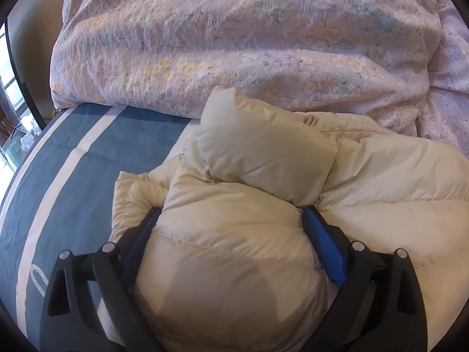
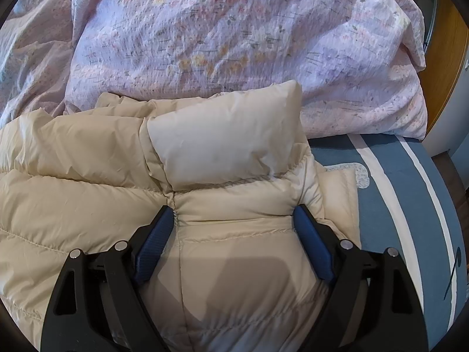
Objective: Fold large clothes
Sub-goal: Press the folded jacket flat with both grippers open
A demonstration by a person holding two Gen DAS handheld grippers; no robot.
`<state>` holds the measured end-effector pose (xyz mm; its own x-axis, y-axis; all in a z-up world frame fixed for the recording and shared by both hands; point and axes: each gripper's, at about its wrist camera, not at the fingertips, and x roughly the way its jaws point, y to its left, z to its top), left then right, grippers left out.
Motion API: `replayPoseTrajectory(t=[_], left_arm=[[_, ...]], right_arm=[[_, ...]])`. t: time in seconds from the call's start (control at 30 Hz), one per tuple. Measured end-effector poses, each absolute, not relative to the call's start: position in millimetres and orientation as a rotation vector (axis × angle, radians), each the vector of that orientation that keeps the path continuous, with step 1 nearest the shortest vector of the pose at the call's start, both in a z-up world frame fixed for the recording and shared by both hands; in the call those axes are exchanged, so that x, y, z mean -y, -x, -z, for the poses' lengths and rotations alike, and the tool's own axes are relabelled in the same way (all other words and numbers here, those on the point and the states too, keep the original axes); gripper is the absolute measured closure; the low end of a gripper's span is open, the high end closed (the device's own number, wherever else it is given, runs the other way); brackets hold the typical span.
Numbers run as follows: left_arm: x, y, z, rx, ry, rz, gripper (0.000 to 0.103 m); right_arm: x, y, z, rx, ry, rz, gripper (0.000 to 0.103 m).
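Observation:
A cream puffer jacket lies crumpled on the bed. In the left wrist view its padded sleeve runs away from me, and my left gripper straddles it with the jaws very wide. The puffed fabric bulges between the blue pads and brushes them without being squeezed. In the right wrist view the jacket spreads to the left. My right gripper is around the other sleeve, and the cloth puckers where both fingertips dig in.
A heaped lilac floral quilt rises just behind the jacket. The blue sheet with white stripes shows at the bed's outer edges. A window is far left, a wooden door far right.

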<state>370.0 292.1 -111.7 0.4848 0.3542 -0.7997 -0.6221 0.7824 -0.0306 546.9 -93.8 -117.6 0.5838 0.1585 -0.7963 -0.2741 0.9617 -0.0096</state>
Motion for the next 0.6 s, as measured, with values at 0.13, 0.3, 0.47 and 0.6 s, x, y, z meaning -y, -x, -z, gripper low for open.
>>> replayPoseTrajectory(t=[0.13,0.3,0.47,0.6], left_arm=[[-294,-370,113,-0.881,0.342,-0.608,0.007],[-295,-370,112,-0.88,0.346,-0.608,0.007],[-294,-370,110,-0.873,0.348,-0.609,0.007],[-286,-351,98,-0.843,0.368,-0.612,0.007]], right_arm=[[95,-548,118,-0.915,0.13,-0.256,0.017],[96,-550,119,-0.915,0.124,-0.258,0.017],[97,-547,117,-0.908,0.124,-0.248,0.017],[101,-538,106,-0.921,0.141,-0.256,0.017]])
